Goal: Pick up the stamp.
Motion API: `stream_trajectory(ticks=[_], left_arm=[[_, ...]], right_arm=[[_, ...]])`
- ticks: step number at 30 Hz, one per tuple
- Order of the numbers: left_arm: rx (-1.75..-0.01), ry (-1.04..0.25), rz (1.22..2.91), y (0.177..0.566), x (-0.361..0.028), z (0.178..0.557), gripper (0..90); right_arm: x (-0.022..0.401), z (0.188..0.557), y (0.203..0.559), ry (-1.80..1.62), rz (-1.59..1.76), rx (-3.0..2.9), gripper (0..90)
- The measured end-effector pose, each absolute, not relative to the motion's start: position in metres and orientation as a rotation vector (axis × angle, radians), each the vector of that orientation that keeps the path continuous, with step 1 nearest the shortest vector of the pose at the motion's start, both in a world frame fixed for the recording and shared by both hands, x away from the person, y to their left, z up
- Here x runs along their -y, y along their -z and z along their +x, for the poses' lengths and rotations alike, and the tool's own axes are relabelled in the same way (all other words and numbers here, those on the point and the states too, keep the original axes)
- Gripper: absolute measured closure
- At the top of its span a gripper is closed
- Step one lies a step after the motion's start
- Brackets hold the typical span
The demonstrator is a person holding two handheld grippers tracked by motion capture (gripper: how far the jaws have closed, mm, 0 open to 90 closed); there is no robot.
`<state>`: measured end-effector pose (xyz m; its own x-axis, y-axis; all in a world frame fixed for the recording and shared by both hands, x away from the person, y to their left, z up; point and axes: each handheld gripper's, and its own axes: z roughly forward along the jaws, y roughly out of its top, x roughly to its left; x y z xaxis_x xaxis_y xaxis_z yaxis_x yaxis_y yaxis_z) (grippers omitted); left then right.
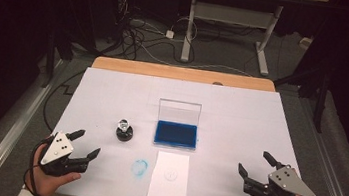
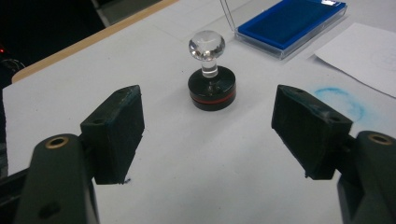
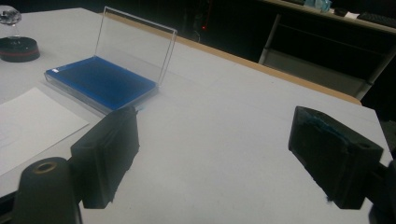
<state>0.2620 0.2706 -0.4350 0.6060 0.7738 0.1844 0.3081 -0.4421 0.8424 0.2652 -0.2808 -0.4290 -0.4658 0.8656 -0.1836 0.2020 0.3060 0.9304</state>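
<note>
While my left gripper and right gripper hover wide apart, the stamp stands upright beside the blue ink pad. Its clear knob looks slick, so I'd pinch the stiff black base

No word, number or brand can be read anywhere. The white paper sheet carries a faint round mark, too pale to tell whether it holds letters. A smeared blue ring on the tabletop beside the sheet shows no legible characters
</note>
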Motion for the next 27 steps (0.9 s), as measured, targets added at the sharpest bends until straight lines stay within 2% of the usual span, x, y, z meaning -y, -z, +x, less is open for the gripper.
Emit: stream_trajectory(ticks=[5,8,27], left_arm=[[-0.858,-0.711,2.026,0.437,-0.269,0.263,24.7],[-0.856,-0.707,2.042,0.438,-0.268,0.265,24.7],[-0.831,-0.603,2.100,0.428,-0.264,0.284,24.3]], right_arm=[[0.281,0.266,0.429,-1.183,0.951,-1.861,17.2],[0.280,0.266,0.429,-1.178,0.938,-1.866,20.9],[0.273,0.271,0.430,-1.178,0.910,-1.900,16.9]])
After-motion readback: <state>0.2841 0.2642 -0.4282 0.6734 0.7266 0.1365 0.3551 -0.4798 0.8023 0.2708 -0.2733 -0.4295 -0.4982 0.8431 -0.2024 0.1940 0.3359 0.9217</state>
